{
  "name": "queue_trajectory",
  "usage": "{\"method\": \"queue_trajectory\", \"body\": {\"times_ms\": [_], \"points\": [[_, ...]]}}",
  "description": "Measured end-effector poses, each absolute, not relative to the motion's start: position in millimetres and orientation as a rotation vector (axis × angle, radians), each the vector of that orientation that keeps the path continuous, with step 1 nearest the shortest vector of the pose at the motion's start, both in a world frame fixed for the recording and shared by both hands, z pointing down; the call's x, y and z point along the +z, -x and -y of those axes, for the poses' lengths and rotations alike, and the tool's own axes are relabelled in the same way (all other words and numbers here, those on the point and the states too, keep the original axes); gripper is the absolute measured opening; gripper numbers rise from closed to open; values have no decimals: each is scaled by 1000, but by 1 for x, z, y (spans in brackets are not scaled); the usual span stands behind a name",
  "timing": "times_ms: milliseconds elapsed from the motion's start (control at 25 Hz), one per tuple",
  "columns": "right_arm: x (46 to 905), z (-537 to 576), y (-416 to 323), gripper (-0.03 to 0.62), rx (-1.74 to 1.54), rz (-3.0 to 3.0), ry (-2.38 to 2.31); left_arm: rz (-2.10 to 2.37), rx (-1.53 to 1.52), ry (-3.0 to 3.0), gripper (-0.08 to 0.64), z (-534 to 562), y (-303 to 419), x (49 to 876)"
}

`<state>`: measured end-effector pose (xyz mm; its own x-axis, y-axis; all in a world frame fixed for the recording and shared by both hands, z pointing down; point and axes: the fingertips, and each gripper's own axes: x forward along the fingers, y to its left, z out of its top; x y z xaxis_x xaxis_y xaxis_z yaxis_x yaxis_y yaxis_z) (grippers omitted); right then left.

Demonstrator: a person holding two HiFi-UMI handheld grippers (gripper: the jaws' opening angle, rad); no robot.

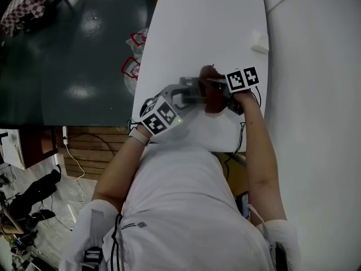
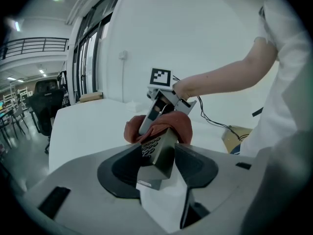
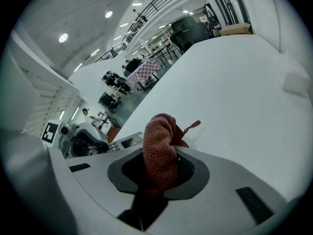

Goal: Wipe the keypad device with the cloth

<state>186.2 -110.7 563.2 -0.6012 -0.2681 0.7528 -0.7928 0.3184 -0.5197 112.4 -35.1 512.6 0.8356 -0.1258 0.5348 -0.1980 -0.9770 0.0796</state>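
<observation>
Cloth (image 2: 180, 125), reddish-brown and bunched, is lying over the far end of the keypad device (image 2: 157, 155) and touching it. The left tool (image 1: 189, 90) is gripping the keypad device by its two sides. Its jaws are standing wide, with the grey body sitting between the dark pads and the rows of keys facing up and toward the left pad. The right tool (image 3: 161, 166) is pinching the cloth. Its jaws are standing narrow, with a thick fold of the fabric sticking up between the pads and a thin tag of it trailing out beyond them. This tool is angling down onto the far end of the keypad device and pressing the cloth against it there, directly opposite the left tool. The white tabletop (image 1: 208, 27) is spreading out beneath and beyond the keypad device, though no view is showing whether the device is resting on it. A small white block (image 1: 259, 41) is lying on the tabletop well beyond the keypad device and to its right. The person's right forearm (image 2: 225, 80) is reaching in from the right of the keypad device.
</observation>
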Motion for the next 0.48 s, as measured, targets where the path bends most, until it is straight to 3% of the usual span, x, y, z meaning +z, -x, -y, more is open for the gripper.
{"method": "queue_trajectory", "body": {"times_ms": [480], "points": [[579, 130, -190, 91, 1310, 2057, -918, 273, 809, -2874, 202, 35, -111, 506]]}}
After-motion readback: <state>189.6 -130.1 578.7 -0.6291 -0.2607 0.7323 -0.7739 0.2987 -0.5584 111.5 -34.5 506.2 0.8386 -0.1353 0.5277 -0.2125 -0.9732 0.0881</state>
